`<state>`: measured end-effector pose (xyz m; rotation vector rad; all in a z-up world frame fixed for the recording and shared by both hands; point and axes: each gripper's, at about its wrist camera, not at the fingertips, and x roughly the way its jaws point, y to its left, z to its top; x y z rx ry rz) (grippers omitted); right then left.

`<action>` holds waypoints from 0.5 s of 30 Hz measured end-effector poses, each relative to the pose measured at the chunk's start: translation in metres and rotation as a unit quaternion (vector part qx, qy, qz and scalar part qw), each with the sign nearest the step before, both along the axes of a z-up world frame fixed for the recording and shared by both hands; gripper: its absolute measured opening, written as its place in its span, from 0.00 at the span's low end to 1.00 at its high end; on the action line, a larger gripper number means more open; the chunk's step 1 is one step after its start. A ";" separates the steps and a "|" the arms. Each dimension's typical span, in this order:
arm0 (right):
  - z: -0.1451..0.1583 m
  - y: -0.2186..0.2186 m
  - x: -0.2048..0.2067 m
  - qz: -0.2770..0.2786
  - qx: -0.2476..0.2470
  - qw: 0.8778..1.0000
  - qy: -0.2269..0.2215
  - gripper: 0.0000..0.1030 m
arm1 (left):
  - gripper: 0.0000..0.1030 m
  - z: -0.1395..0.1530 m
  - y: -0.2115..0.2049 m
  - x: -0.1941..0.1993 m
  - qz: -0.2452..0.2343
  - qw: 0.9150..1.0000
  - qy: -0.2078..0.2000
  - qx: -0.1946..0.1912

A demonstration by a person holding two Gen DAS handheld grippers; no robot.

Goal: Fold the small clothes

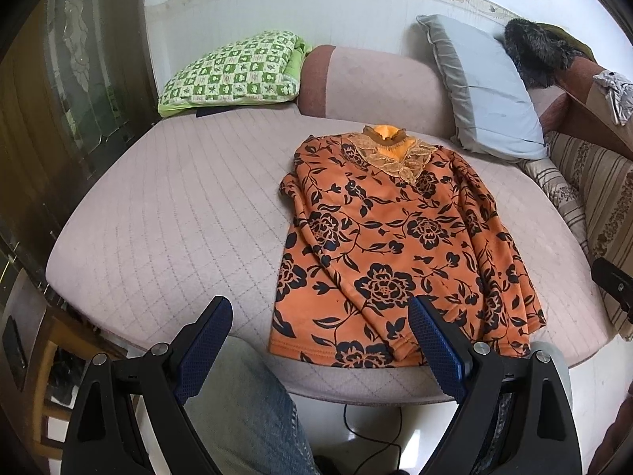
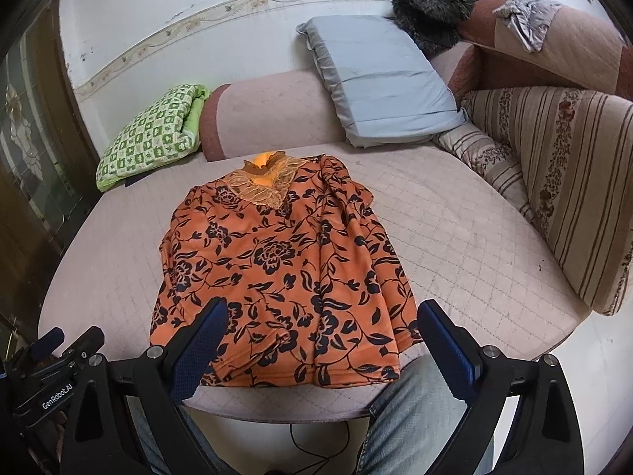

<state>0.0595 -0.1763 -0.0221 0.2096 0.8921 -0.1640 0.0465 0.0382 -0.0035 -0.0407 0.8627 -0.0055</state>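
Left wrist view: the left gripper [image 1: 320, 324] hangs over the near edge of the bed, fingers spread wide apart, nothing between them.
Top: the orange floral top [image 1: 395, 245] lies flat on the quilted pink mattress [image 1: 178, 217], collar at the far end, hem at the near edge. Both sleeves look folded in over the body. The right blue pad [image 1: 435, 340] overlaps the hem in the picture; can't tell if it actually touches.
Far side: a green checkered blanket [image 1: 233, 73] at far left, a pink bolster [image 1: 368, 87] beside it, and a grey-blue pillow [image 1: 482, 87] leaning at the right.
Near: a jeans-clad leg [image 1: 245, 407] sits between the fingers, low down.

Right wrist view: the right gripper [image 2: 322, 328] is also wide open and holds nothing, hovering at the near hem of the top [image 2: 277, 273].
Lace collar: the lace collar [image 2: 265, 186] points toward the bolster [image 2: 261, 111].
Left gripper: pokes in at the lower left [image 2: 55, 360], just off the mattress edge.
Right side: striped floral cushions [image 2: 554, 182] flank the mattress [image 2: 455, 237], with a dark fur-trimmed garment [image 2: 431, 12] heaped behind the pillow [image 2: 379, 75].
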 end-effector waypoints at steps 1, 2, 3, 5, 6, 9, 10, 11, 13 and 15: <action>-0.002 -0.002 0.001 -0.001 0.001 1.000 0.001 0.93 | 0.88 -0.003 -0.001 0.003 -0.001 1.000 0.002 0.000; -0.005 -0.005 0.003 -0.003 0.003 1.000 0.002 0.93 | 0.88 -0.006 -0.002 0.006 -0.002 1.000 0.006 0.000; -0.007 -0.007 0.005 -0.003 0.005 1.000 0.004 0.93 | 0.88 -0.009 -0.003 0.009 -0.003 1.000 0.010 -0.001; -0.012 -0.010 0.008 -0.003 0.011 1.000 0.007 0.92 | 0.88 -0.015 -0.003 0.015 -0.004 1.000 0.017 -0.003; -0.013 -0.011 0.009 -0.002 0.014 1.000 0.008 0.91 | 0.88 -0.018 -0.003 0.018 -0.003 1.000 0.020 -0.004; -0.020 -0.012 0.014 0.010 0.030 0.999 0.014 0.87 | 0.88 -0.026 0.000 0.029 0.001 0.999 0.030 -0.014; -0.023 -0.011 0.016 0.015 0.033 0.999 0.016 0.85 | 0.88 -0.028 0.002 0.032 0.005 0.999 0.034 -0.017; -0.025 -0.010 0.018 0.020 0.035 0.999 0.017 0.84 | 0.88 -0.030 0.006 0.036 0.009 0.999 0.036 -0.021; -0.030 -0.008 0.021 0.030 0.045 0.998 0.020 0.80 | 0.88 -0.032 0.014 0.043 0.018 0.999 0.039 -0.028; -0.032 -0.004 0.025 0.042 0.054 0.997 0.020 0.78 | 0.88 -0.034 0.020 0.048 0.026 0.998 0.039 -0.033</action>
